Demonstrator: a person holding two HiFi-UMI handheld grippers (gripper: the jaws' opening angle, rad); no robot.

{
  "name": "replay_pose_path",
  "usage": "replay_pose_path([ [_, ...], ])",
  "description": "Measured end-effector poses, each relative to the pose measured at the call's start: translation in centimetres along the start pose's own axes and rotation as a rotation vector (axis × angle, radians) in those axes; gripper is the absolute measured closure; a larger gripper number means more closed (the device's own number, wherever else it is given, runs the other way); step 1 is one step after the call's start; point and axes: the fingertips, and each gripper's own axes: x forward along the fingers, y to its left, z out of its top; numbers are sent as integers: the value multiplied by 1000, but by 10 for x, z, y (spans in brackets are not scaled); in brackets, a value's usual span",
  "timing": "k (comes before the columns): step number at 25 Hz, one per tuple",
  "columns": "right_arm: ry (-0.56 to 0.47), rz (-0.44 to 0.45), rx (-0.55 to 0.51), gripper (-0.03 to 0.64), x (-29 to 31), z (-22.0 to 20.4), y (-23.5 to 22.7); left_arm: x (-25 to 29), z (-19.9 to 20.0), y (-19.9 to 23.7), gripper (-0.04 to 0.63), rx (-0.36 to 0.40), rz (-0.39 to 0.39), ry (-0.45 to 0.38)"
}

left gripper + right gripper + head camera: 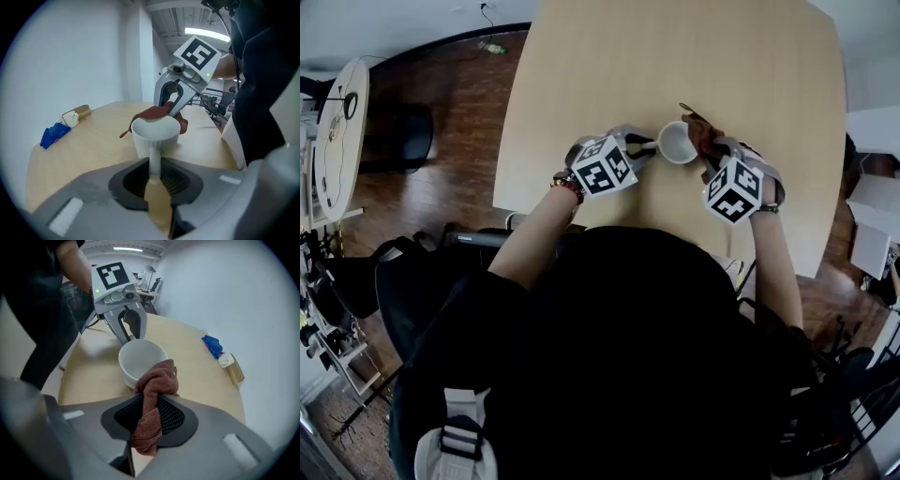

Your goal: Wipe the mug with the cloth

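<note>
A: So, where's your hold?

B: My left tongs (645, 147) are clamped on the mug (677, 142) by its handle (154, 161), and it stands on the table (675, 56). It's probably stiff, slick and breakable. My right tongs (709, 155) pinch the limp cloth (152, 399) against its rim.

The person wore a black top (628, 337), a red beaded bracelet (568, 185) at the left wrist and a dark band (767, 208) at the right. The left gripper (643, 146) and right gripper (707, 155) had grey housings. The left cube (603, 167) and right cube (733, 190) carried black-and-white square markers.
</note>
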Motion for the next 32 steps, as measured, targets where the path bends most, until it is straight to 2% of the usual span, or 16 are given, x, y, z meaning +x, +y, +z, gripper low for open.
replay_pose_path([
  [7, 38, 22, 33, 532, 37, -5, 2, 0, 0, 0, 531, -5, 2, 5],
  [12, 62, 19, 84, 532, 61, -11, 6, -1, -1, -9, 531, -52, -19, -6],
  [15, 34, 9, 134, 532, 57, -6, 3, -4, 0, -12, 531, -96, -7, -18],
  [20, -94, -24, 289, 534, 17, -1, -9, -3, 5, -23, 530, -186, -33, -39],
  [24, -150, -43, 330, 534, -17, 5, -10, 0, 8, -33, 531, -229, -56, -46],
  [27, -164, -37, 355, 534, -22, 4, -7, 1, 11, -38, 531, -266, -67, -46],
  [32, -141, -9, 403, 534, 6, -7, 3, 4, 13, -44, 529, -315, -57, -34],
])
